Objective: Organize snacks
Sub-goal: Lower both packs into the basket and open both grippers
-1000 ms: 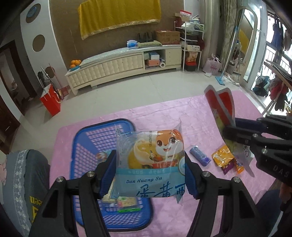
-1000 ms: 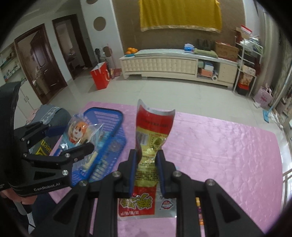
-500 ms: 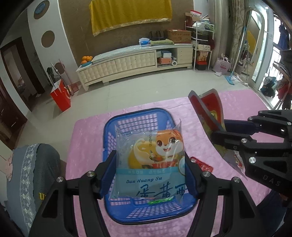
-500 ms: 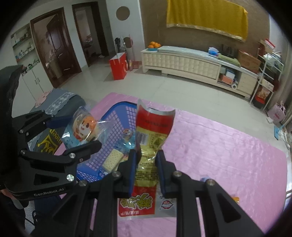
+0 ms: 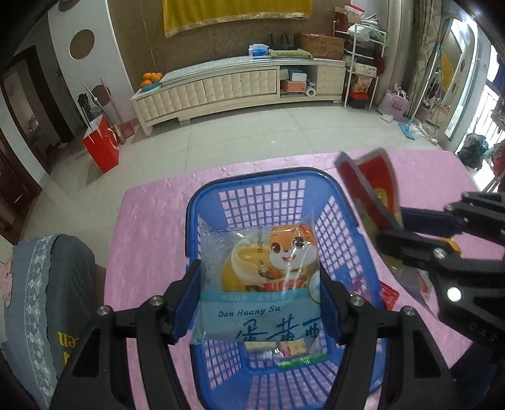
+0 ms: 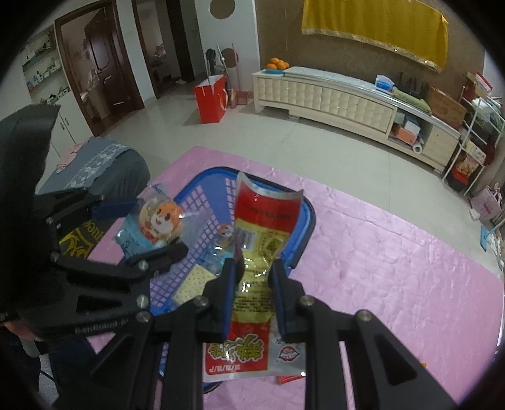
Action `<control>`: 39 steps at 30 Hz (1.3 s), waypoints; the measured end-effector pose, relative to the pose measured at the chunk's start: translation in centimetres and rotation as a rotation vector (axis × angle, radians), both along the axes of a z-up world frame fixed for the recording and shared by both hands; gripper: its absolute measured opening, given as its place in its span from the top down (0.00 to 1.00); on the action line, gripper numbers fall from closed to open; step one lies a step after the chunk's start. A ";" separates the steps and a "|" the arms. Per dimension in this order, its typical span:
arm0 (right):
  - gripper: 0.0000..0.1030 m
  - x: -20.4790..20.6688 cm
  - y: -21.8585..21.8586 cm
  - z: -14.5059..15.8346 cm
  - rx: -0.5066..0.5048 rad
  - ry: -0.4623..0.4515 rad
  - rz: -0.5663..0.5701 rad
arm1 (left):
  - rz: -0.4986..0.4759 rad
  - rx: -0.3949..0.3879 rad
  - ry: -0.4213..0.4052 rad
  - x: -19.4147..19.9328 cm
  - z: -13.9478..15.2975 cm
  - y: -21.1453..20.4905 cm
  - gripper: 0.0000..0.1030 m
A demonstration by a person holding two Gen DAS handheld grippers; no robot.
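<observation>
The left claw (image 5: 258,302) grips a clear pastry pack (image 5: 258,268) with a cartoon squirrel by its two side edges, holding it above the blue basket (image 5: 265,183). The right claw (image 6: 254,284) is clamped on a red and gold packet (image 6: 265,230), which stands upright over the basket's right rim. The basket sits on the pink worktop (image 6: 394,268) and holds a cracker pack (image 6: 192,284) and other small snacks. A red wrapper (image 5: 388,295) lies on the worktop just beside the basket's right side.

Tiled floor (image 5: 252,135), cream cabinet (image 5: 240,88), yellow cloth (image 5: 233,12)
</observation>
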State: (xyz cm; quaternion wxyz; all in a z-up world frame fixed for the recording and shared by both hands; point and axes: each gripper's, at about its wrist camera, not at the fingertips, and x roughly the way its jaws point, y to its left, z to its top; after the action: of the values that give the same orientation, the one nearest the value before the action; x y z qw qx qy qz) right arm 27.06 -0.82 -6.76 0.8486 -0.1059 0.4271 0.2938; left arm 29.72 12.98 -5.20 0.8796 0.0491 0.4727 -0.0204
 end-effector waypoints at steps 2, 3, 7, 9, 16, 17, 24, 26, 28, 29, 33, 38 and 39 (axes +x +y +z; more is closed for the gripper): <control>0.74 0.4 0.1 -0.4 -0.003 0.010 -0.006 | 0.001 -0.006 0.001 1.3 -0.4 0.3 0.37; 0.74 0.7 0.0 -0.6 -0.005 0.015 -0.007 | 0.009 -0.016 0.004 2.0 -0.7 0.6 0.36; 0.74 1.7 -0.2 -1.2 -0.021 0.021 -0.013 | 0.011 -0.028 0.007 3.6 -1.7 1.2 0.25; 0.74 1.9 -0.3 -1.3 -0.024 0.023 -0.014 | 0.008 -0.001 0.003 3.6 -2.0 1.1 0.25; 0.74 1.6 0.1 -0.5 -0.024 0.021 -0.014 | 0.012 -0.022 0.008 2.1 -1.7 1.7 0.25; 0.74 1.5 0.1 -0.4 -0.027 0.017 -0.012 | 0.012 -0.022 0.004 1.9 -1.5 1.8 0.25; 0.74 0.1 2.2 1.0 -0.046 -0.006 0.014 | 0.018 -0.012 -0.022 -0.6 0.0 3.4 0.25; 0.74 -0.4 3.3 1.4 -0.054 -0.014 0.028 | 0.019 -0.019 -0.028 -1.5 0.3 4.0 0.25; 0.73 -0.6 4.0 1.4 -0.061 -0.016 0.035 | 0.020 -0.017 -0.033 -2.0 0.5 4.6 0.25; 0.73 -0.6 4.5 1.4 -0.068 -0.017 0.036 | 0.020 -0.017 -0.037 -2.2 0.6 4.9 0.25; 0.72 -0.4 5.8 1.0 -0.086 -0.011 0.041 | 0.028 -0.031 -0.050 -3.0 0.6 5.9 0.25; 0.72 0.0 7.3 0.0 -0.117 0.002 0.043 | 0.033 -0.040 -0.043 -3.0 0.0 7.0 0.25; 0.72 0.2 7.5 -0.1 -0.121 0.006 0.042 | 0.037 -0.043 -0.039 -3.0 -0.1 7.2 0.25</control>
State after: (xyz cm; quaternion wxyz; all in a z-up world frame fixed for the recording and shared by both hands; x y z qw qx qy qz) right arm 27.21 6.65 -6.84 0.8331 -0.1652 0.4441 0.2856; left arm 26.73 20.15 -5.32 0.8898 0.0217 0.4556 -0.0134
